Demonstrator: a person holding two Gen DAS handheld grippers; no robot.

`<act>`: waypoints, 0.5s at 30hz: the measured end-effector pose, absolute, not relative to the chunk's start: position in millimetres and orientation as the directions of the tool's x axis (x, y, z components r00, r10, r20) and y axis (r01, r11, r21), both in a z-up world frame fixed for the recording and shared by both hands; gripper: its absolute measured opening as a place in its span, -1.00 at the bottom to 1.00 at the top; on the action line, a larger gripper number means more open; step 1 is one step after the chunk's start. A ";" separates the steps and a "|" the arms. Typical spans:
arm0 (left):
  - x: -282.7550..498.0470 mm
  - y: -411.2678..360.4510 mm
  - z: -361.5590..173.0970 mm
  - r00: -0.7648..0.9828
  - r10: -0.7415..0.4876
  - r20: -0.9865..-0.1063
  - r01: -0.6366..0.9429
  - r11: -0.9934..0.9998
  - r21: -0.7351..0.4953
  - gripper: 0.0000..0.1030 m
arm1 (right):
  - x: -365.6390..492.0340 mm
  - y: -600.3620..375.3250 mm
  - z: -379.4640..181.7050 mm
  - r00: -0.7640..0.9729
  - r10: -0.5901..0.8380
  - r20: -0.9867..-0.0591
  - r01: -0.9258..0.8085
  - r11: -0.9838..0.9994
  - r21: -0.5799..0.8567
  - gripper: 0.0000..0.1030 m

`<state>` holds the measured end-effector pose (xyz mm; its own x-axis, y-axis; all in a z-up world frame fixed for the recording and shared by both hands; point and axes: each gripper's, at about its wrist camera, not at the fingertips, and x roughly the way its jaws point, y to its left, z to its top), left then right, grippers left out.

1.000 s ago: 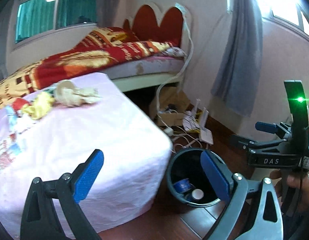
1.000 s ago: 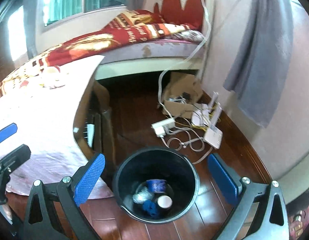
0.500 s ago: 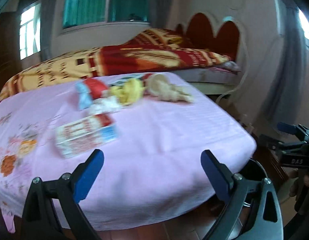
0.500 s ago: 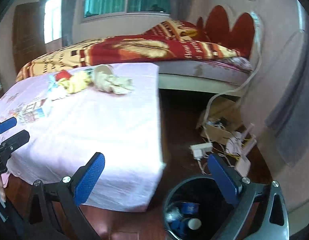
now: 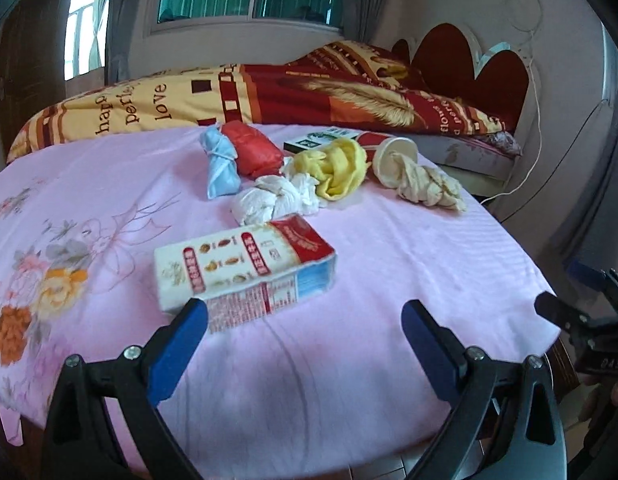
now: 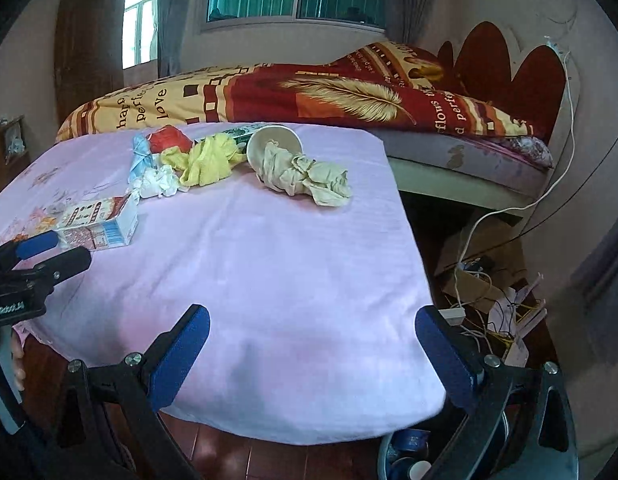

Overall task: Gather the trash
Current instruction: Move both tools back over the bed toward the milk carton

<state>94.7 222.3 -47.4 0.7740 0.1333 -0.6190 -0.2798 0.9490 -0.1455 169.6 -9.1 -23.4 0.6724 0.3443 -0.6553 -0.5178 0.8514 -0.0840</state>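
Hovering both tools, left tool (image 5: 305,336) and right tool (image 6: 313,340), jaws apart and empty, I see the carton (image 5: 245,266), tissue wads (image 5: 273,200) and cup (image 6: 275,148) uncollected on the desk (image 6: 269,280), bin (image 6: 405,460) partly filled.

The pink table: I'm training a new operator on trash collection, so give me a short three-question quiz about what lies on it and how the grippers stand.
1. True or false: the left gripper grips the carton.
2. What pokes out of the paper cup: A) beige crumpled wad B) spoon C) straw?
3. Fill in: the cloth covering the table is ____.

Key: 1 false, it is open and empty; 2 A; 3 pink.
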 end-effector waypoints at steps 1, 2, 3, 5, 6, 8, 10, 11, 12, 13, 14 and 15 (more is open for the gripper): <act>100.5 228.7 -48.6 0.772 0.124 -0.623 -0.284 0.945 -0.163 0.90 | 172.0 -7.6 -24.1 0.670 0.345 -0.657 -0.519 0.851 -0.083 1.00; 104.0 234.2 -49.1 0.772 0.120 -0.624 -0.288 0.941 -0.175 0.90 | 175.2 -5.8 -26.1 0.670 0.343 -0.659 -0.519 0.850 -0.085 1.00; 108.2 240.8 -49.4 0.771 0.121 -0.626 -0.298 0.936 -0.186 0.90 | 176.8 -4.9 -27.4 0.670 0.342 -0.660 -0.519 0.850 -0.087 1.00; 116.9 254.8 -49.3 0.769 0.130 -0.626 -0.314 0.930 -0.193 0.90 | 182.1 -2.8 -32.6 0.665 0.340 -0.665 -0.520 0.850 -0.086 1.00; 121.4 261.3 -49.5 0.767 0.137 -0.627 -0.322 0.928 -0.190 0.90 | 184.5 -1.7 -35.1 0.663 0.336 -0.669 -0.520 0.850 -0.088 1.00; 132.6 276.0 -51.6 0.753 0.152 -0.640 -0.339 0.923 -0.180 0.90 | 189.6 0.4 -40.6 0.656 0.331 -0.678 -0.521 0.849 -0.089 1.00; 138.8 291.9 -52.3 0.739 0.125 -0.662 -0.361 0.903 -0.232 0.89 | 195.7 3.1 -44.1 0.650 0.328 -0.686 -0.520 0.850 -0.087 1.00; 137.0 291.8 -49.7 0.743 0.144 -0.653 -0.367 0.904 -0.219 0.89 | 198.8 4.4 -45.3 0.648 0.329 -0.687 -0.520 0.850 -0.083 1.00; 134.4 287.3 -46.5 0.738 0.172 -0.653 -0.377 0.907 -0.187 0.89 | 200.6 5.6 -45.6 0.645 0.331 -0.689 -0.521 0.850 -0.080 1.00; 129.3 278.5 -43.8 0.742 0.171 -0.648 -0.369 0.912 -0.182 0.89 | 202.8 7.5 -45.4 0.644 0.333 -0.689 -0.522 0.849 -0.077 1.00; 126.6 270.9 -42.7 0.747 0.171 -0.643 -0.367 0.912 -0.183 0.89 | 204.5 9.3 -44.4 0.647 0.337 -0.684 -0.523 0.849 -0.077 1.00; 125.4 262.4 -42.8 0.742 0.192 -0.642 -0.383 0.908 -0.171 0.89 | 206.4 9.9 -43.6 0.649 0.339 -0.681 -0.524 0.848 -0.077 1.00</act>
